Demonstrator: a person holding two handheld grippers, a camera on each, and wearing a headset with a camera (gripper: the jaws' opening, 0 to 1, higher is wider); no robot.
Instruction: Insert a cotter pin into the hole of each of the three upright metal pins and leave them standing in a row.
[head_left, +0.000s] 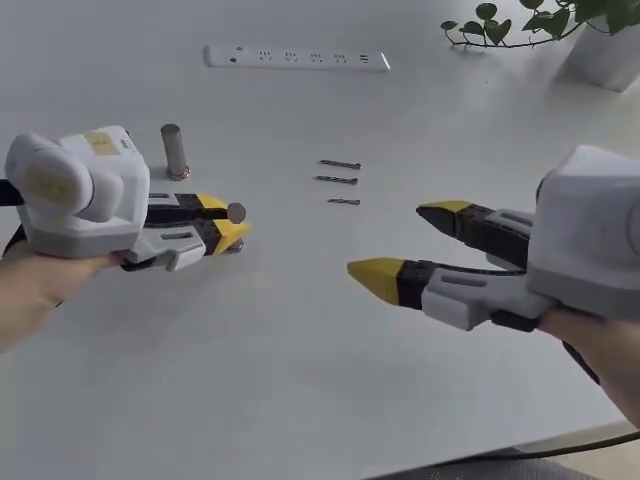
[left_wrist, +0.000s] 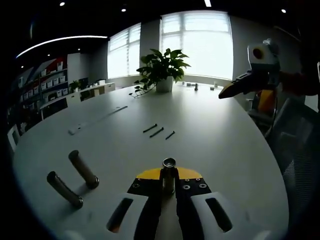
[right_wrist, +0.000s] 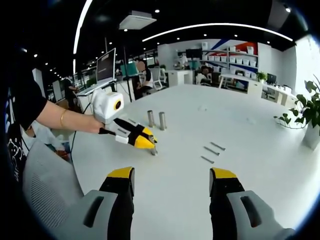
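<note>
Head view: left gripper (head_left: 228, 225) clamped on one pin (head_left: 236, 212); right gripper (head_left: 385, 238) apart, empty. Three cotter pins (head_left: 338, 181) loose toward far edge of table (head_left: 300, 360); none inserted, all three left.

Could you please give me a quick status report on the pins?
Left tongs shut on one metal pin. Right tongs open, empty. Three cotter pins lie loose mid-table. Nothing blocks them.

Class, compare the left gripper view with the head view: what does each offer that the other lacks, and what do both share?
Left gripper view: both free metal pins, windows. Head view: the left hand on its gripper. Shared: three cotter pins, left gripper shut on the third pin, open right gripper, plant.
</note>
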